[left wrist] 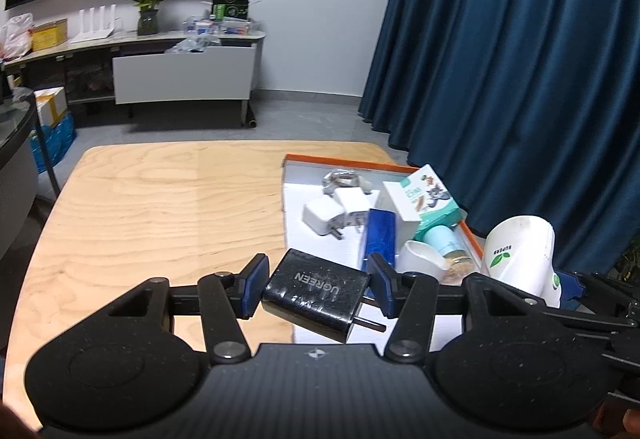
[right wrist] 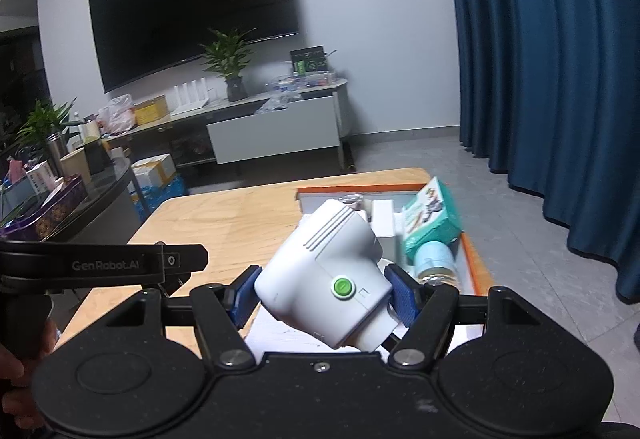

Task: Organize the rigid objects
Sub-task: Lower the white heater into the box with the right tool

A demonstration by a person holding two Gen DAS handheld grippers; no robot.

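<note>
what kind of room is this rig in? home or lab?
Most likely a home living room: a big wall-mounted TV above a low media console, a potted plant, floor-length blue curtains, and a wooden table in the foreground.

Glossy black plastic charger (left wrist: 316, 293), matt wood-grain table (left wrist: 160, 207), smooth white plastic device (right wrist: 328, 275).

Black charger (left wrist: 316, 293), white device (right wrist: 326, 279) with green button (right wrist: 342, 287)
</note>
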